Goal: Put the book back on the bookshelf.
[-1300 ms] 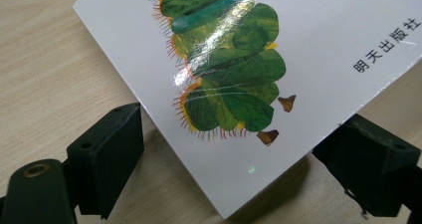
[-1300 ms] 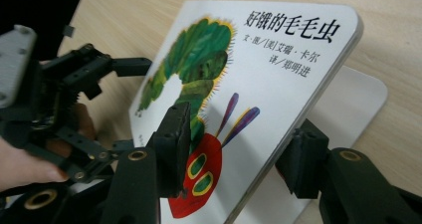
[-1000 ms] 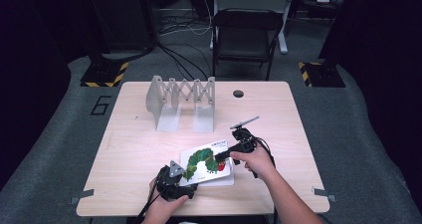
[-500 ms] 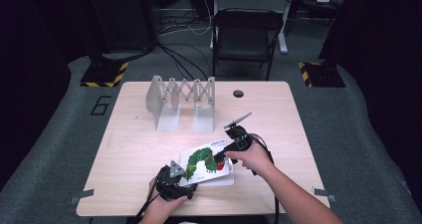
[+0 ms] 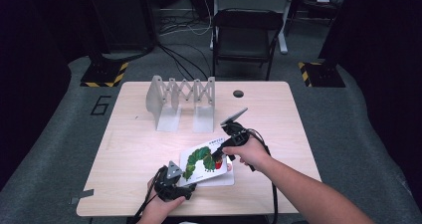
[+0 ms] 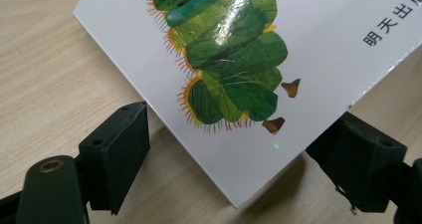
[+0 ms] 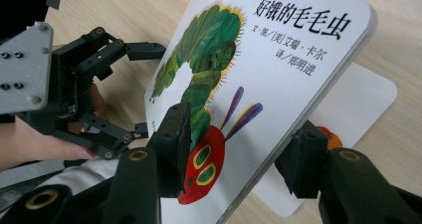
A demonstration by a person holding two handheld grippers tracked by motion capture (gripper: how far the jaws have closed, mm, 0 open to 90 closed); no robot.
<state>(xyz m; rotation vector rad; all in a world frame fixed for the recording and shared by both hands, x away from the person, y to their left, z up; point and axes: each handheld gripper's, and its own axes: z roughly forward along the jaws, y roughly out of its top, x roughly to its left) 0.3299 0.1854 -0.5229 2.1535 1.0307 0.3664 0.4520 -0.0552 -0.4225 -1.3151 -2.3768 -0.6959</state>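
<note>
Picture book [image 5: 203, 160] opened at the near edge of the table [image 5: 129, 149], a gripper at each end.

The right gripper [image 5: 219, 156] pinches the lifted caterpillar cover [image 7: 259, 79] between its jaws, tilting it above the white page [image 7: 368, 104] lying flat beneath. The left gripper [image 5: 181, 186] has its jaws wide, straddling the book's near corner [image 6: 239, 184] without pressing it. Farther back stands a white accordion-style rack [image 5: 180, 102], well apart; a dark chair [image 5: 244, 35] waits beyond the table.
</note>
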